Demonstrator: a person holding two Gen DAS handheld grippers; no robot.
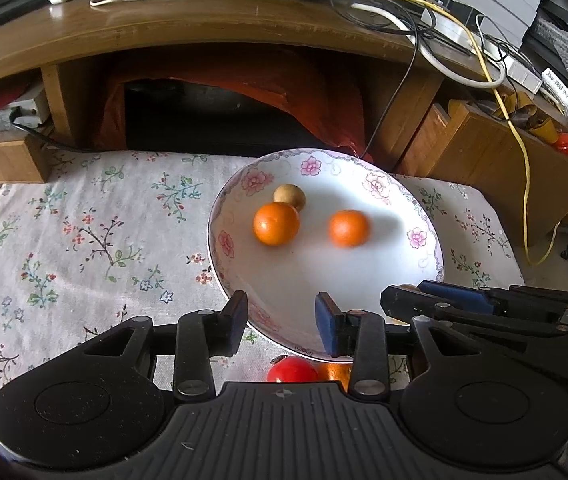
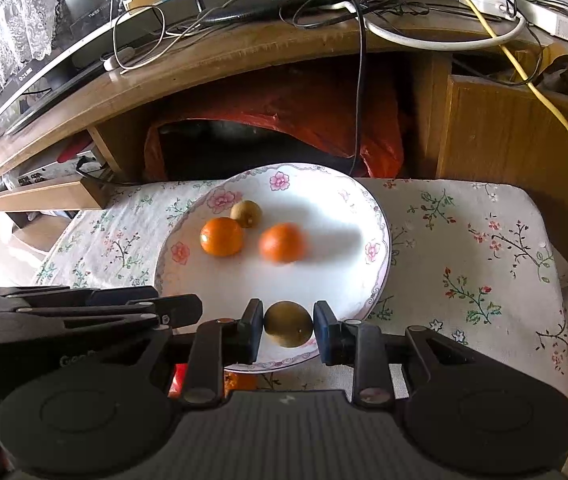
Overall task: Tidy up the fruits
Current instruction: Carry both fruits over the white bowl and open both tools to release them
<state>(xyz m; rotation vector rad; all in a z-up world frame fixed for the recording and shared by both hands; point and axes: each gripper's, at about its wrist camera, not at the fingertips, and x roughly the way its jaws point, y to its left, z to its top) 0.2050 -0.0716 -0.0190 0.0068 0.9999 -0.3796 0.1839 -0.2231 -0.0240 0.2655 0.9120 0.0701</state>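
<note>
A brown kiwi point(image 2: 288, 323) is clamped between the pads of the right hand-held gripper point(image 2: 288, 330), held over the 6 o'clock rim of the flowered plate point(image 2: 324, 200). The plate is set on a worktop covered by a floral cloth point(image 2: 464, 248). On the plate, two oranges are seen: one orange point(image 2: 221, 236) toward 9 o'clock, the other orange point(image 2: 282, 243) near the centre and slightly blurred. A second kiwi point(image 2: 246, 213) is lodged touching the 9 o'clock orange, on its far side.

The left hand-held gripper point(image 1: 282, 322) is held with its fingers apart and nothing between them, hovering over the plate's near rim at about 7 o'clock. Beneath it, a red fruit point(image 1: 292, 370) is glimpsed on the cloth just beside the plate's edge, with something orange point(image 1: 334, 372) touching it; what that is cannot be told. Beyond the plate, a wooden desk point(image 1: 204, 28) strewn with cables point(image 1: 496, 76) is seen.
</note>
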